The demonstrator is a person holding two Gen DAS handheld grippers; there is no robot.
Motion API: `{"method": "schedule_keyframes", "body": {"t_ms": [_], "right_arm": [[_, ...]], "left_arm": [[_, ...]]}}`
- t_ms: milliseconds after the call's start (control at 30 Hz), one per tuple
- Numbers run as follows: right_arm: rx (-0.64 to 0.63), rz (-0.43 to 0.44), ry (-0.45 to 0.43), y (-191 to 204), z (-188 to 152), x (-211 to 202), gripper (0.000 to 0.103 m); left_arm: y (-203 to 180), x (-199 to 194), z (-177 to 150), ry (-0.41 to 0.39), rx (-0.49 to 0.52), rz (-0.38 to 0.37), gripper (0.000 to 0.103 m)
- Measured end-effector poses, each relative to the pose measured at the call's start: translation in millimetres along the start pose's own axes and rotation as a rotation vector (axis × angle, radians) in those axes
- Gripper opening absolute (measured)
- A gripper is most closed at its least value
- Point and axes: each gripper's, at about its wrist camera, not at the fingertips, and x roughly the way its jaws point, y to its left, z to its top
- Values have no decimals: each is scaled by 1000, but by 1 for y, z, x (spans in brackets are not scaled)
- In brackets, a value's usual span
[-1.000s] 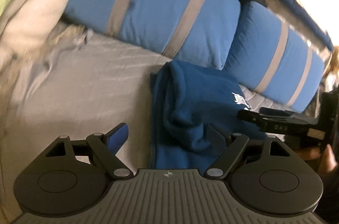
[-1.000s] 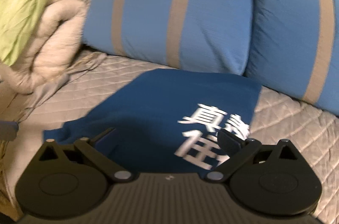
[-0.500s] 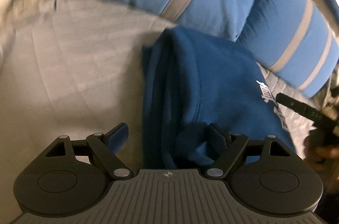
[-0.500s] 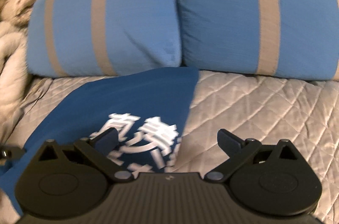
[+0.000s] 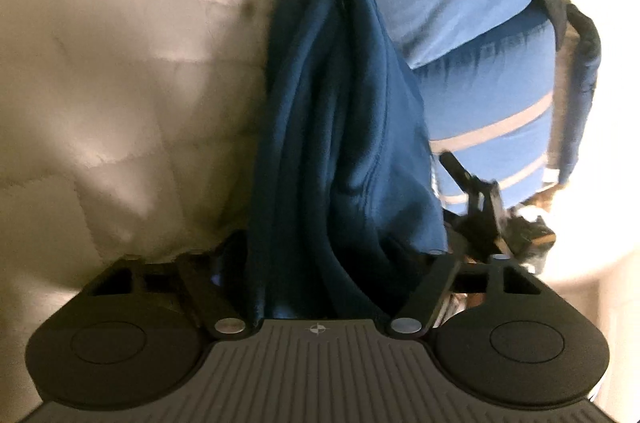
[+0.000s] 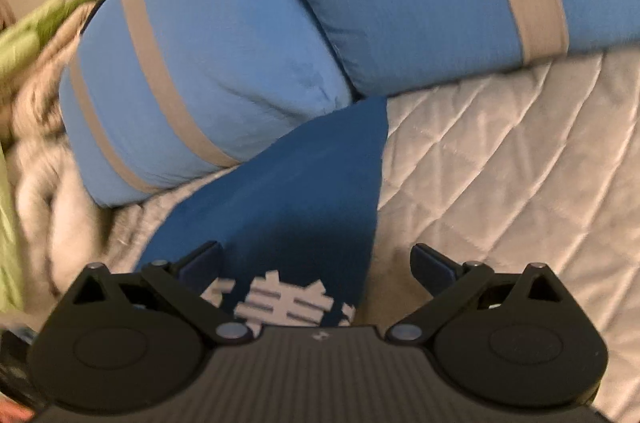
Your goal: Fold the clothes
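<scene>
Folded blue sweatshirt lying on quilted bed against striped blue pillows. Left hand-held gripper just closing, bunched folds between its fingers. Right hand-held gripper spread apart over printed edge.

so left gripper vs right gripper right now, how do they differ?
Left gripper has a thick bunched fold of the blue shirt between its fingers, and its jaws have just been closing on it. Right gripper is wide open over the shirt's flat printed side, straddling its edge above the quilted cover. Both are the same black design, at the same shirt.
</scene>
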Motion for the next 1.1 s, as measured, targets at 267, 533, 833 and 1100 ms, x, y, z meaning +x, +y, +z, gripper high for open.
{"method": "schedule_keyframes", "body": {"t_ms": [267,533,833,1100], "right_arm": [[209,152,97,-31,18,39,98],[222,177,122,-21,23,65,58],[173,187,16,14,19,20,26],[44,237,9,73,14,-12,26]], "left_arm": [[15,9,-4,3,-36,-76,40],[6,3,-8,-59,5,-36,32],[-48,-33,-40,-143,194,70,26],[-65,-95,-60,-242,252,85,26]]}}
